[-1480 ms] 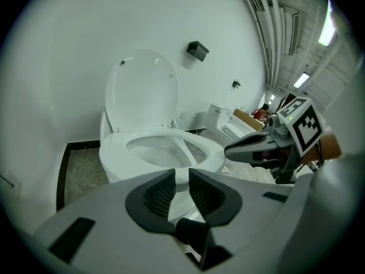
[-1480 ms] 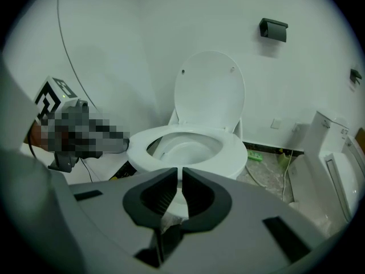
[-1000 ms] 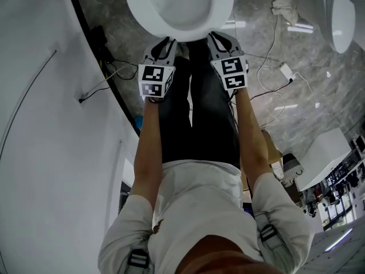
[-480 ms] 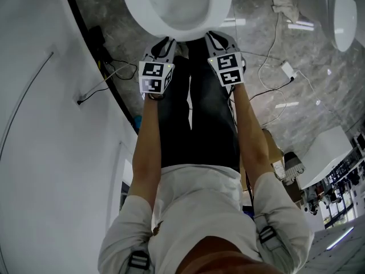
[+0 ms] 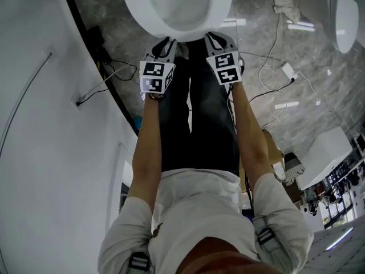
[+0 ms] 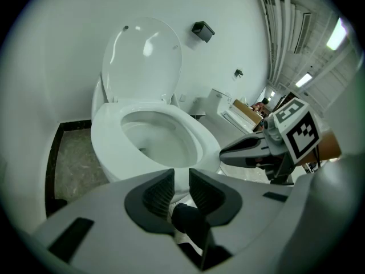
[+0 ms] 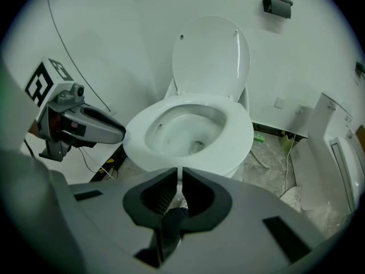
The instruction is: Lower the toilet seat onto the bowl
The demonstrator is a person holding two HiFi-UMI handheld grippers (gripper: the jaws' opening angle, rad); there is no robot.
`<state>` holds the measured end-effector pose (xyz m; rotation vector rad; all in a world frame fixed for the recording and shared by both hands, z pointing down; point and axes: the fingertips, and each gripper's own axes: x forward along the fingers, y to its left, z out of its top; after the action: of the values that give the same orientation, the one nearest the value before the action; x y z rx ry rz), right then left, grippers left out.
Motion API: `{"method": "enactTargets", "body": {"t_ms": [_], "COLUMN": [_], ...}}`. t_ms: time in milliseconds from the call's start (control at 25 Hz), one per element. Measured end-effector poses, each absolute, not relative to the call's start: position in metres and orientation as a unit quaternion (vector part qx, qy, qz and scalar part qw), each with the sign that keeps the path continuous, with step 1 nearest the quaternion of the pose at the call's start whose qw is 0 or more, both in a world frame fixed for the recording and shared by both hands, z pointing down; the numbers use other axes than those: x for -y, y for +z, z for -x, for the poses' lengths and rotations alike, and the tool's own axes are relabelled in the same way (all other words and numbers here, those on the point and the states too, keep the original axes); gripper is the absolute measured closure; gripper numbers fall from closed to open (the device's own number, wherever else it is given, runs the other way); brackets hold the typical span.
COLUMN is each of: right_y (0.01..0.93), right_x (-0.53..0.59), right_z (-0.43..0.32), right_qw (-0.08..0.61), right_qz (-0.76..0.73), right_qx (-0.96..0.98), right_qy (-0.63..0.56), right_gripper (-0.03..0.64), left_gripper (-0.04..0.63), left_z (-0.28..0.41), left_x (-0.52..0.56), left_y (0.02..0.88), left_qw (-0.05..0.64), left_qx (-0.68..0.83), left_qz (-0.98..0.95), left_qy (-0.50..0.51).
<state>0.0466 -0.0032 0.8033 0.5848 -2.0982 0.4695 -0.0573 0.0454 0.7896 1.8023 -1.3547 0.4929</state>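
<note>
A white-walled bathroom with a grey marbled floor (image 5: 319, 113) holds a white toilet. The left tongs (image 6: 181, 180) stand a narrow slit apart and pinch nothing. The right tongs (image 7: 179, 178) are pressed almost together, likewise empty. Both point steeply down, side by side, just short of the front of the bowl (image 6: 105, 153) and touching no part of it.

Beyond them the toilet seat (image 7: 242, 136) appears to lie flat on the bowl as a broad white ring. Only the solid lid (image 7: 211, 56) stands upright against the wall (image 7: 114, 27). By that reading the lowering is done. If the upright panel is what is meant, both tongs are well apart from it and would have to rise over the bowl.

To do that well, the person would take its top edge in one pair of tongs and steady it with the other. They would then ease it down through its hinge arc rather than let it drop, since hard plastic on porcelain slams and can slip from smooth pads. Loose cables (image 5: 268, 67) trail on the floor beside the person's feet.
</note>
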Motion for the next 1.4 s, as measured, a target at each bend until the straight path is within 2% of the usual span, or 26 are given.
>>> {"method": "enactTargets", "body": {"t_ms": [720, 960, 1400], "right_y": [0.837, 0.808, 0.710], "right_x": [-0.002, 0.006, 0.038], "right_z": [-0.047, -0.042, -0.018], "right_qw": [0.479, 0.455, 0.363], "right_qz": [-0.236, -0.252, -0.266], "right_qx": [0.826, 0.840, 0.884], "right_qy": [0.179, 0.158, 0.128], "right_gripper": [0.574, 0.574, 0.584], "left_gripper": [0.506, 0.506, 0.512], "left_z": [0.064, 0.069, 0.089], "left_x": [-0.047, -0.038, -0.009], "left_y": [0.791, 0.777, 0.709], "left_qw": [0.402, 0.387, 0.324], "left_qx": [0.545, 0.556, 0.576], "left_qz": [-0.712, -0.714, -0.734], "left_qy": [0.186, 0.178, 0.155]}}
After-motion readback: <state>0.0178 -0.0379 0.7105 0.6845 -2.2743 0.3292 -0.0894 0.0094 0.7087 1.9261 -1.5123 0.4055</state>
